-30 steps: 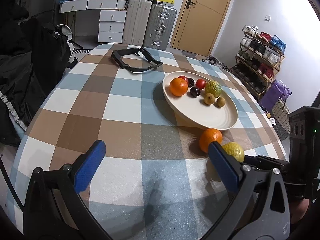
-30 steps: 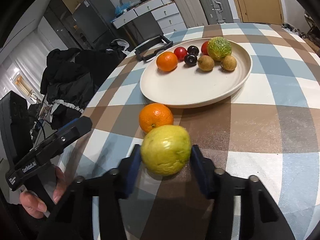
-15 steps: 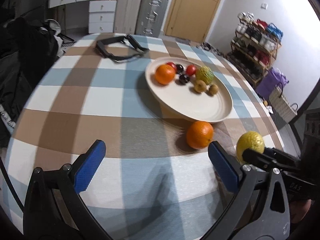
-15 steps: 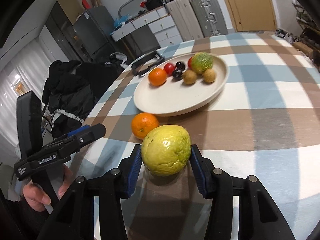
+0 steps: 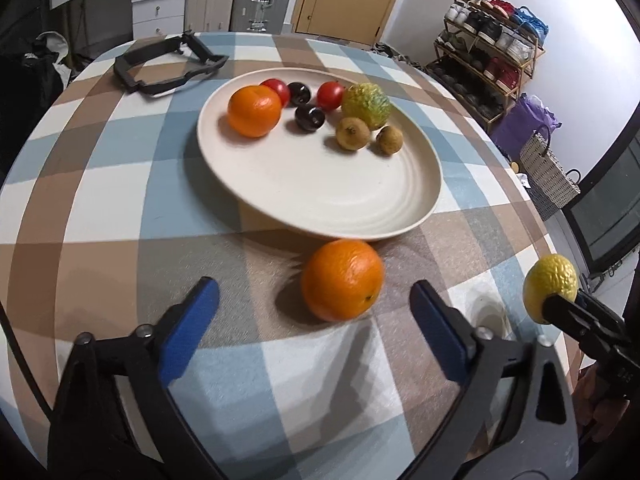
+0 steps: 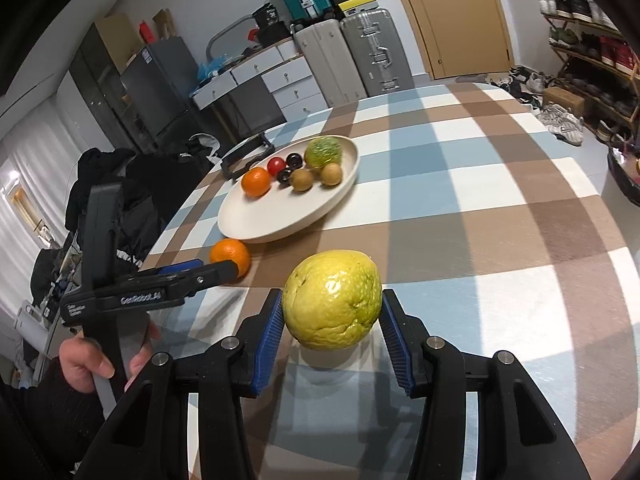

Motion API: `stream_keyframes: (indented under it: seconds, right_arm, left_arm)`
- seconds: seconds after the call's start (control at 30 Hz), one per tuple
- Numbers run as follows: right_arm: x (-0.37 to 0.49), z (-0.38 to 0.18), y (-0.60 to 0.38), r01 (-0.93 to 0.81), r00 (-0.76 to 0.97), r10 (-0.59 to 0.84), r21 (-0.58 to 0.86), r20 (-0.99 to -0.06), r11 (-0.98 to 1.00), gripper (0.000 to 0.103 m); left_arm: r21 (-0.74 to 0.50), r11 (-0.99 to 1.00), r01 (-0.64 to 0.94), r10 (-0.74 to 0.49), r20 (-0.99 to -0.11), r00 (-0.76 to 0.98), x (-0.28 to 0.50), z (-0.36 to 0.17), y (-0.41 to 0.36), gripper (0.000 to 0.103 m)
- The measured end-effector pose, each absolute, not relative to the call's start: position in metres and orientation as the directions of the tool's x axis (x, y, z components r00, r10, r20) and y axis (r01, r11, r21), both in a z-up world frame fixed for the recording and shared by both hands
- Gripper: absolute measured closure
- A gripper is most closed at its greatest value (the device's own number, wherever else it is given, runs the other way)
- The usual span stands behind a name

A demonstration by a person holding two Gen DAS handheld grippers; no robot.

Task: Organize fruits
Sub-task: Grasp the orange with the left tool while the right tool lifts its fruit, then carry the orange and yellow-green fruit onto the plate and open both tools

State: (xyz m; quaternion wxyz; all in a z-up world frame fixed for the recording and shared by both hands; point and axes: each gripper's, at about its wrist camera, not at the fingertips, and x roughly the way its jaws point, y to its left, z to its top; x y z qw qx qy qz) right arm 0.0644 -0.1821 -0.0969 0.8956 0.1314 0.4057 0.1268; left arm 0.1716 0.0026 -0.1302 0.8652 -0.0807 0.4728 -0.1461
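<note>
My right gripper (image 6: 332, 332) is shut on a yellow-green fruit (image 6: 332, 299) and holds it above the checked tablecloth; the fruit also shows at the right of the left wrist view (image 5: 551, 289). My left gripper (image 5: 314, 316) is open and empty, its blue pads on either side of a loose orange (image 5: 342, 285) that lies on the cloth just in front of the cream plate (image 5: 360, 208). The plate holds another orange (image 5: 254, 111), two red tomatoes, two dark plums, a green bumpy fruit (image 5: 366, 105) and two small brown fruits.
A black folded frame (image 5: 164, 65) lies on the table behind the plate. The round table's edge runs close on the right, with a shoe rack (image 5: 492, 52) and baskets beyond. Dark clothing (image 6: 116, 184) hangs at the left.
My left gripper has moved forward toward the loose orange, which now sits between its open fingers. My right gripper has lifted the yellow-green fruit and drawn it back from the plate.
</note>
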Motion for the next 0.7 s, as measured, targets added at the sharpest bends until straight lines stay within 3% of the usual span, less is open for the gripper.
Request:
stream_keyframes:
  seconds: [0.07,0.13,0.2,0.7]
  right_arm:
    - [0.063,-0.096,-0.186,-0.115,0.642,0.331,0.340,-0.691,0.933,0.054]
    - [0.062,-0.095,-0.188,-0.113,0.645,0.333,0.345,-0.687,0.932,0.054]
    - [0.062,-0.094,-0.190,-0.110,0.647,0.344,0.363,-0.680,0.925,0.054]
    - [0.067,-0.073,-0.178,-0.161,0.668,0.368,0.357,-0.647,0.920,0.054]
  left_arm:
    - [-0.285,0.940,0.185,-0.340,-0.794,0.505,0.174,-0.129,0.001,0.027]
    - [-0.307,0.932,0.192,-0.362,-0.788,0.497,0.175,-0.129,0.002,0.052]
    - [-0.344,0.916,0.208,-0.402,-0.779,0.482,0.175,-0.128,0.003,0.067]
    - [-0.366,0.901,0.233,-0.434,-0.741,0.512,0.158,-0.097,0.023,0.067]
